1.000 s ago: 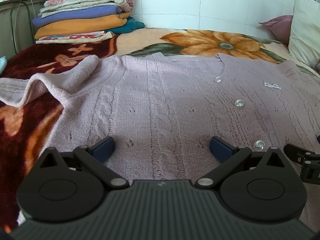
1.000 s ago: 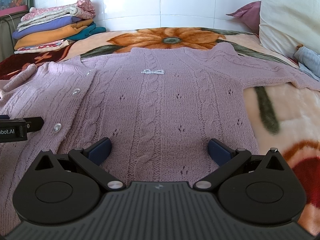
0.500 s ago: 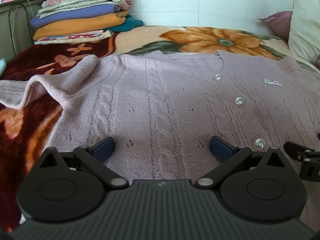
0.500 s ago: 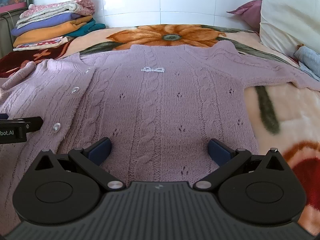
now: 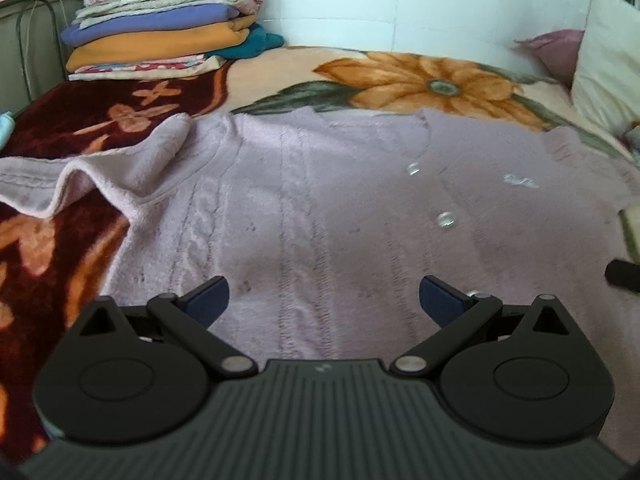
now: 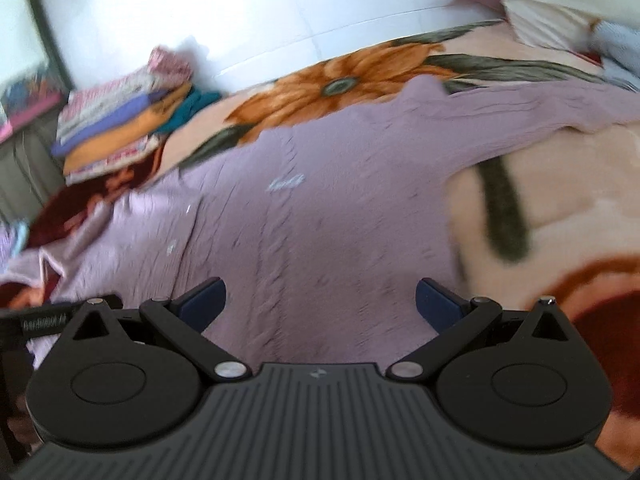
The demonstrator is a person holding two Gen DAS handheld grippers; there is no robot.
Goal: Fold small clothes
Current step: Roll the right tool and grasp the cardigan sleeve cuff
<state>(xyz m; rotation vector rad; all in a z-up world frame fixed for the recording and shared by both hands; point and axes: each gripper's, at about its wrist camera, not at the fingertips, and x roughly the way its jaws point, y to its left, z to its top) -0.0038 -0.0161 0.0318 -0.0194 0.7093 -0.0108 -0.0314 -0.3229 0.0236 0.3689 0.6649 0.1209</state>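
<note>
Pale lilac cable-knit cardigan with clear round buttons [image 5: 320, 216] spread flat, front side up, across a plush bed blanket with a large orange flower on cream and a dark red patterned part [image 5: 420, 80]. Directly ahead of and beneath the left claw [image 5: 323, 297], blue-padded fingers wide apart, nothing between them, hovering over the lower body of the knit near the button row. Right claw [image 6: 318, 300] likewise spread wide and empty, over the right half of the same cardigan [image 6: 340, 220], near its hem; view from this side tilted and motion-blurred. Black tip of the right claw just visible at the right edge of the left view, beside the buttons.

Long axis of the body running away from both claws: hem nearest, neckline farthest, toward the flower. Sleeves stretched out sideways; left one rumpled and folded over itself on the dark red part, right one lying out toward the pillows. Small silvery bow ornament [image 5: 520, 181] on the chest to the right of the buttons.

Beyond the bed, white tiled wall [image 5: 400, 0]. Stack of folded clothes in pink, grey, purple, orange and teal [image 5: 168, 36] at the far left corner. White pillow [image 5: 608, 64] and mauve cushion [image 5: 554, 50] at the far right.
</note>
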